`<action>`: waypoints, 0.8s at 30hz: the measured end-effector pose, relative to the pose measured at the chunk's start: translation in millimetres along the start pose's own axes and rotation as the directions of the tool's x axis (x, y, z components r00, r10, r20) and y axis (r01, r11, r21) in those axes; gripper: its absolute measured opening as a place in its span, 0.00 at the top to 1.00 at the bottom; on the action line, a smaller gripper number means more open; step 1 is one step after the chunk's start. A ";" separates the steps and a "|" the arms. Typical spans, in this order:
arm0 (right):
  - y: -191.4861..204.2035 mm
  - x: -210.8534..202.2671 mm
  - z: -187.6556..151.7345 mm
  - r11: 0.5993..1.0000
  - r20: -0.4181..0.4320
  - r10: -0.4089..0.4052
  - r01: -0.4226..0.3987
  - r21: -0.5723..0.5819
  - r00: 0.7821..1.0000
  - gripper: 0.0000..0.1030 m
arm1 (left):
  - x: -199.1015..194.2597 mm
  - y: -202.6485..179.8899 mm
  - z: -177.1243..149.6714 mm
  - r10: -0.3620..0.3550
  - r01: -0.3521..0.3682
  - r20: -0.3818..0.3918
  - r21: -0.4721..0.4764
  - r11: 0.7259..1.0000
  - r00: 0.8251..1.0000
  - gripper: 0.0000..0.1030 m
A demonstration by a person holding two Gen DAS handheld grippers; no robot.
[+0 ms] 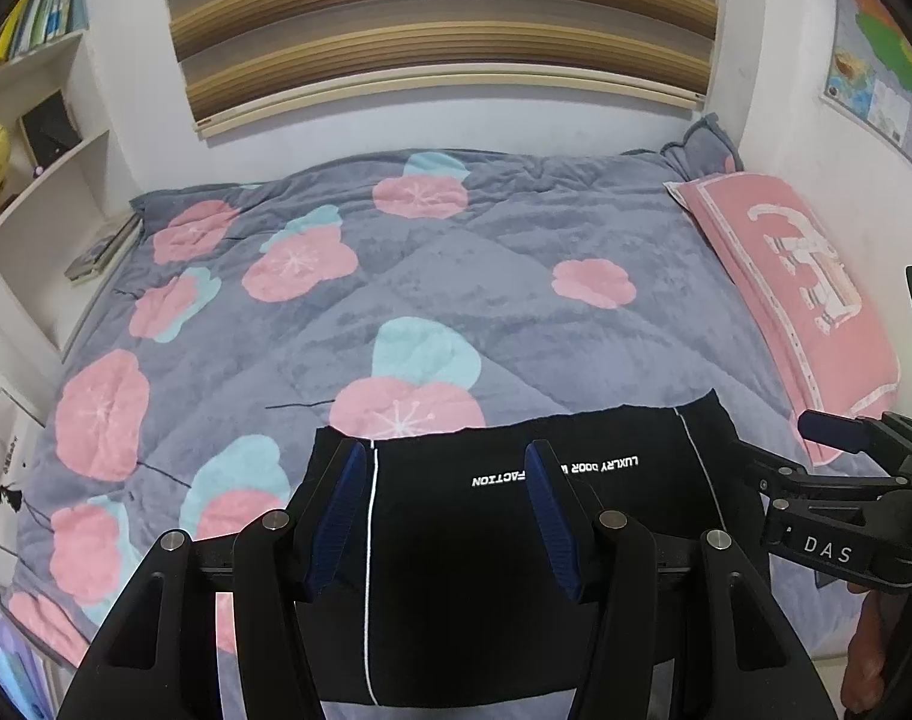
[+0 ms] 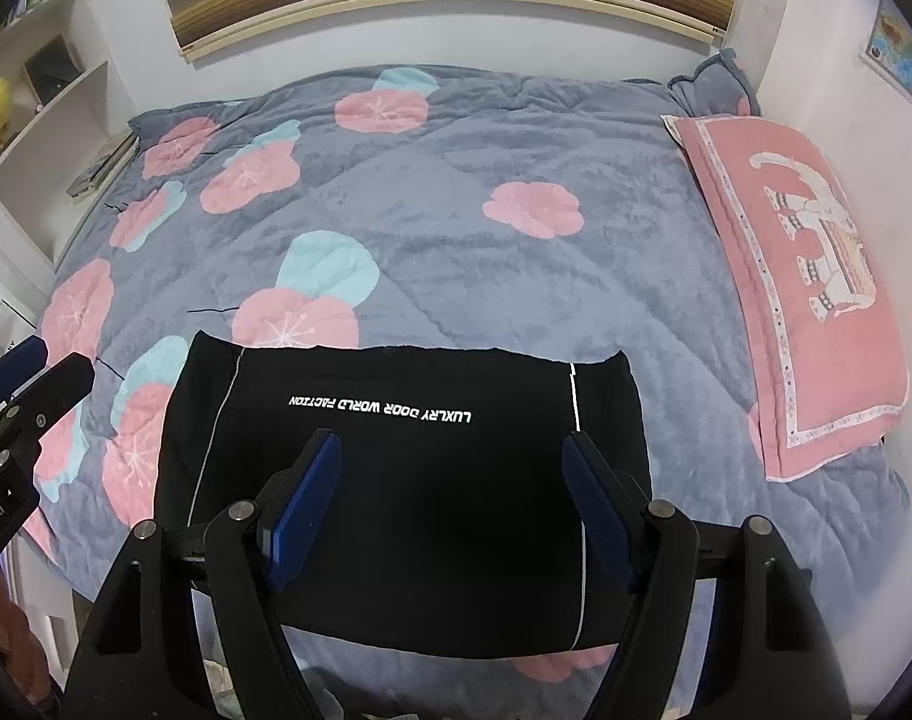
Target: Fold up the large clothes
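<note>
A black garment (image 2: 408, 480) with white piping and white lettering lies folded into a flat rectangle on the near part of the bed; it also shows in the left wrist view (image 1: 456, 570). My left gripper (image 1: 444, 468) is open and empty, held above the garment's left part. My right gripper (image 2: 450, 462) is open and empty, held above the garment's middle. The right gripper shows at the right edge of the left wrist view (image 1: 816, 438), and the left gripper at the left edge of the right wrist view (image 2: 36, 372).
A grey quilt (image 2: 456, 180) with pink and blue flowers covers the bed. A pink pillow (image 2: 804, 276) lies along the right side by the wall. White shelves (image 1: 42, 180) with books stand on the left. A striped blind (image 1: 438, 18) hangs behind.
</note>
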State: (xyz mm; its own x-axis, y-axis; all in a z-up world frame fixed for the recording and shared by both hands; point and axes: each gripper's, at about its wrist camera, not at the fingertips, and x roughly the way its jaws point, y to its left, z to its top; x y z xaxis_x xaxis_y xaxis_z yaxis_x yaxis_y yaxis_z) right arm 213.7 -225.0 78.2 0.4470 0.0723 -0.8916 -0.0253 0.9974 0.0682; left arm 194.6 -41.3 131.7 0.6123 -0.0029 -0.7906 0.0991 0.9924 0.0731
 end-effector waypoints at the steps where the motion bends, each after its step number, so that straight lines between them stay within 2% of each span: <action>1: -0.6 0.3 -0.8 1.000 -0.002 -0.001 0.001 0.002 1.000 0.24 | 0.4 -0.8 -0.2 0.000 0.000 -0.001 0.003 1.000 1.000 0.45; 16: 0.5 -1.6 -6.6 1.000 -0.008 -0.010 0.010 -0.008 1.000 0.24 | 0.6 -4.9 -3.3 0.023 -0.023 0.005 0.007 1.000 1.000 0.45; 19: 2.7 -0.7 -7.8 1.000 -0.011 -0.009 0.009 -0.015 1.000 0.24 | -0.8 -6.1 -5.5 0.040 -0.040 0.014 0.006 0.999 0.999 0.44; 21: 3.4 0.4 -8.6 1.000 -0.015 -0.009 0.008 -0.019 1.000 0.24 | -3.3 -6.8 -7.1 0.062 -0.062 0.032 0.001 0.998 0.998 0.37; 24: 3.8 2.4 -9.8 1.000 -0.022 -0.008 0.008 -0.021 1.000 0.24 | -7.7 -5.5 -9.3 0.110 -0.110 0.068 -0.008 0.994 0.992 0.36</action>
State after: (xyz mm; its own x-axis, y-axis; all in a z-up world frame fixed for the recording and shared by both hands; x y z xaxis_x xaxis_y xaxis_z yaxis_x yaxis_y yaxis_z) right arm 205.8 -221.0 72.0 0.4276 0.0641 -0.9017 -0.0410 0.9978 0.0515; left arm 182.1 -45.6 131.6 0.6716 0.0979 -0.7344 0.0251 0.9876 0.1547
